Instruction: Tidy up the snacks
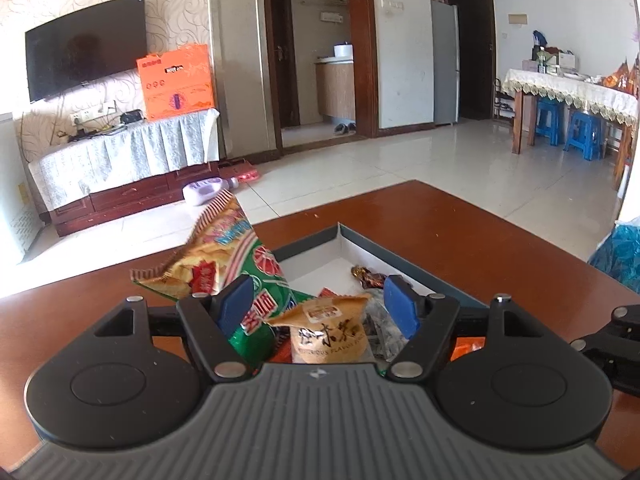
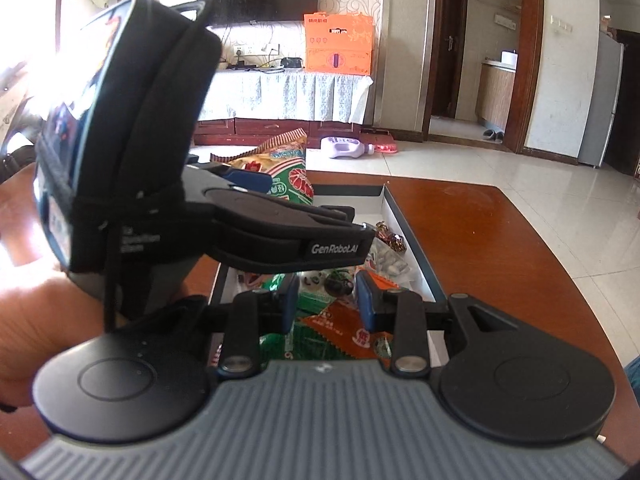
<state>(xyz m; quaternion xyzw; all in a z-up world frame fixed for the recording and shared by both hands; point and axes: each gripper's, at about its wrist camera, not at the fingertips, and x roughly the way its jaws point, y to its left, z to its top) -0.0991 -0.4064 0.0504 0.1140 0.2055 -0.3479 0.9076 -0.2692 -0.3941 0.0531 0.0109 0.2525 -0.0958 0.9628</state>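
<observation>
Here, left gripper open, snacks boxed

left gripper body blocks most of the box interior in right wrist view, near snacks hidden under it; person's hand cut off at left edge, blurred; blue bag cut by right edge in left wrist view; print on tan packet partly unreadable; box's near end hidden behind both gripper bodies

"genrobot.ai" on the left gripper (partly "flavor" on the tan packet).
</observation>
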